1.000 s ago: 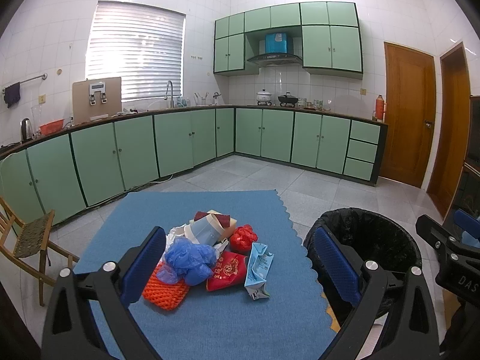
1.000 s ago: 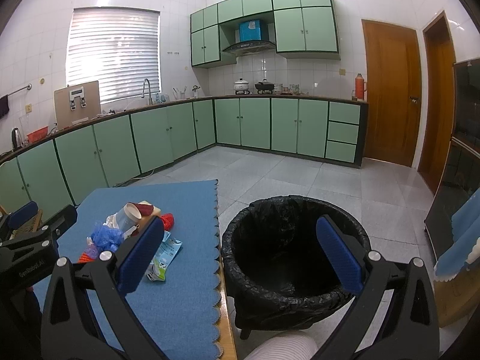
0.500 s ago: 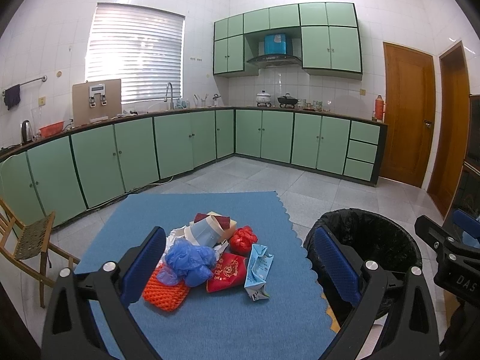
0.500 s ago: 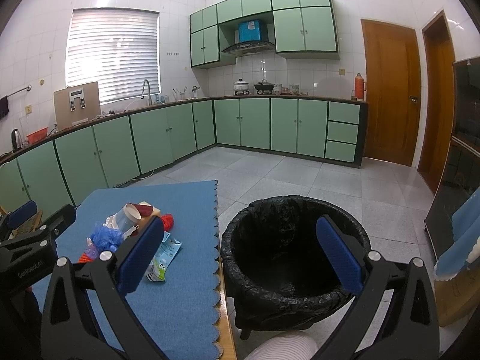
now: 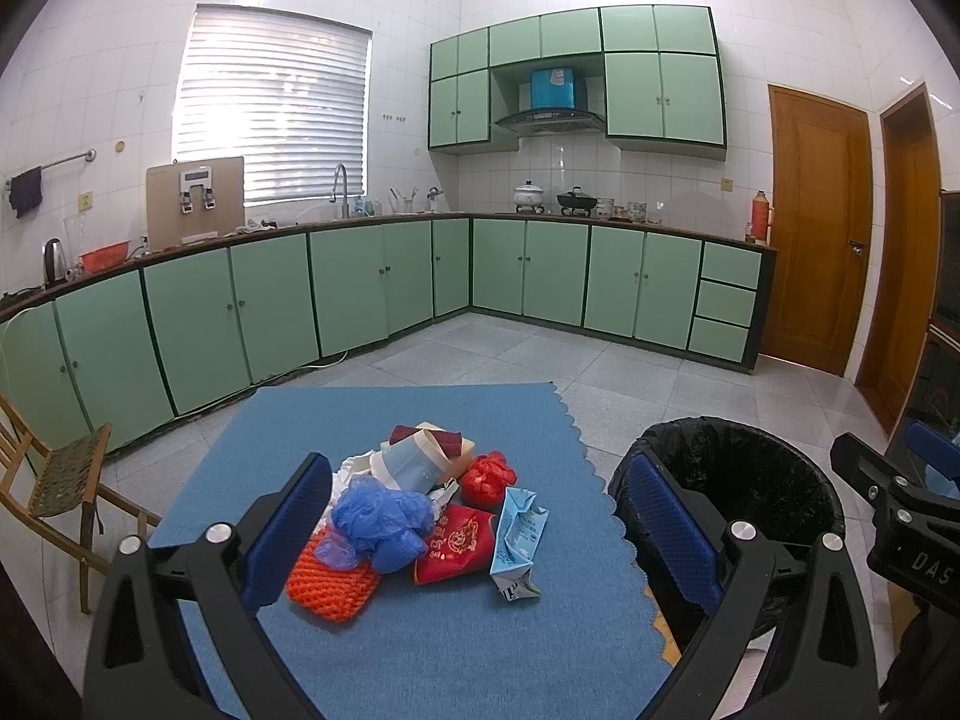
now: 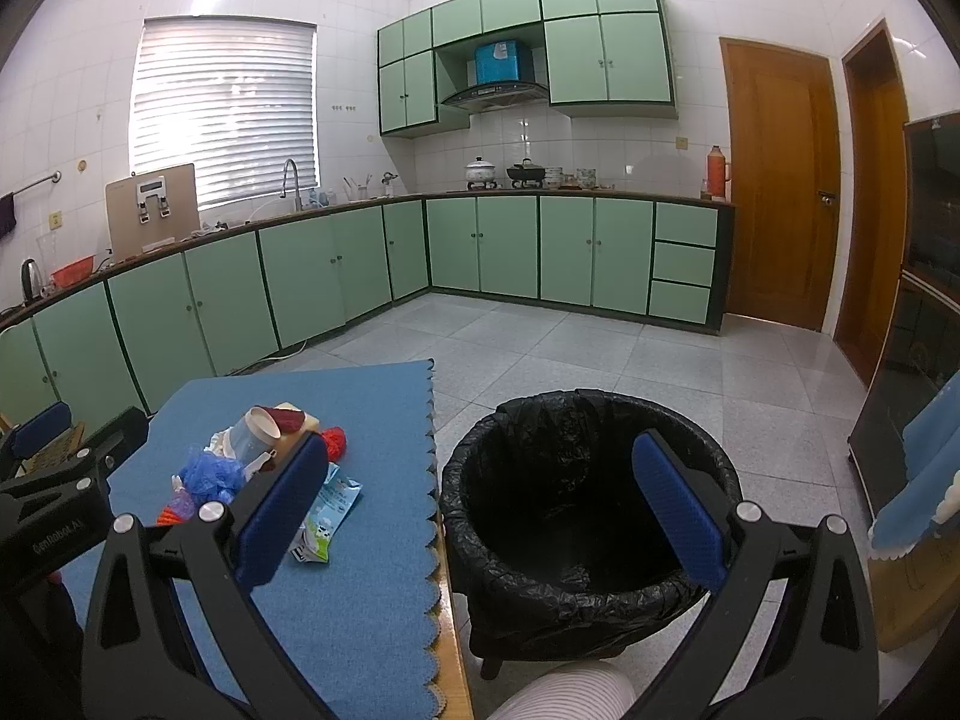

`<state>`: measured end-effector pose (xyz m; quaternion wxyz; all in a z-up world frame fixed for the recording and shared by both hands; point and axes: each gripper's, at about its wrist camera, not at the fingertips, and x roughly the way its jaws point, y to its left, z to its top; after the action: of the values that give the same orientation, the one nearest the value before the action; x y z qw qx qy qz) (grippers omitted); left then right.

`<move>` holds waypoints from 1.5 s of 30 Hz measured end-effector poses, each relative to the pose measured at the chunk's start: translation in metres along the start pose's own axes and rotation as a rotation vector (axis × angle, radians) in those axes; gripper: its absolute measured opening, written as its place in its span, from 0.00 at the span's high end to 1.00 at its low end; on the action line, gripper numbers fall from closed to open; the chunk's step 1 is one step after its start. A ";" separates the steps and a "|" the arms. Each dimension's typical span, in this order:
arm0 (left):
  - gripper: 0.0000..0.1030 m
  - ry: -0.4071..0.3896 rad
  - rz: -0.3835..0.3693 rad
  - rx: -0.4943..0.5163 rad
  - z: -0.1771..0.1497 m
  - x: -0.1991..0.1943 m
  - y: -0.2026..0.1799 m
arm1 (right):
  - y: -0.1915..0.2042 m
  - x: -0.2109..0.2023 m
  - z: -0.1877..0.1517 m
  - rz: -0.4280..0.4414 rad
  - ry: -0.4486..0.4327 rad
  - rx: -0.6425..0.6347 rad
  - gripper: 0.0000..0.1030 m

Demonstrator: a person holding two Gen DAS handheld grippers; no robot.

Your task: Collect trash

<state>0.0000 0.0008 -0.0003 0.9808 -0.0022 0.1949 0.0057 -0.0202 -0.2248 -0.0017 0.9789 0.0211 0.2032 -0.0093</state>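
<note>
The left gripper (image 5: 480, 531) hangs above the near edge of the tabletop (image 5: 456, 648) with its jaws spread wide and nothing between them; the trash pile sits just beyond, framed in the gap. The right gripper (image 6: 480, 504) is likewise spread and empty, held off to the right over the lined bin (image 6: 591, 504), which stands on the floor just beside the tabletop's right edge.

The pile lies at the middle of the blue-covered tabletop. Nearest is an orange foam net (image 5: 333, 585), soft and springy, likely to squash under the pads; a pinch across its near edge should do. Resting on it is a crumpled blue plastic bag (image 5: 381, 519), very light, limp and slippery, best taken by bunching a thick fold. To its right lies a red packet (image 5: 456, 543), flat and glossy, so an edge grip seems wiser than a flat one. Right again is a flattened pale blue carton (image 5: 516, 540), stiff enough to hold by its folded rim. Farther off sit a red crumpled bag (image 5: 487, 477) and a tipped paper cup (image 5: 414, 462), thin-walled and easy to crush, best pinched over its rim. Everything looks light; nothing appears fragile. Loose pieces touch or overlap, so lifting one may drag a neighbour.
</note>
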 end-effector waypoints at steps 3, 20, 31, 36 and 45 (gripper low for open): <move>0.06 0.001 0.001 -0.001 0.000 0.000 0.001 | 0.000 0.000 0.000 0.000 0.000 0.000 0.05; 0.06 0.004 0.002 -0.003 -0.003 0.001 0.001 | 0.001 0.002 -0.003 -0.005 0.007 0.006 0.05; 0.06 0.007 0.002 -0.005 -0.004 0.001 0.000 | 0.000 0.003 -0.003 -0.004 0.008 0.009 0.05; 0.06 0.014 0.002 -0.013 -0.006 0.006 0.002 | 0.002 0.005 -0.003 -0.007 0.012 0.007 0.05; 0.06 0.029 0.160 0.000 -0.015 0.040 0.047 | 0.018 0.035 -0.009 0.007 0.043 0.011 0.05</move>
<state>0.0305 0.0479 -0.0295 0.9743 0.0134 0.2088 0.0840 0.0091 -0.2067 -0.0228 0.9742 0.0277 0.2240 -0.0063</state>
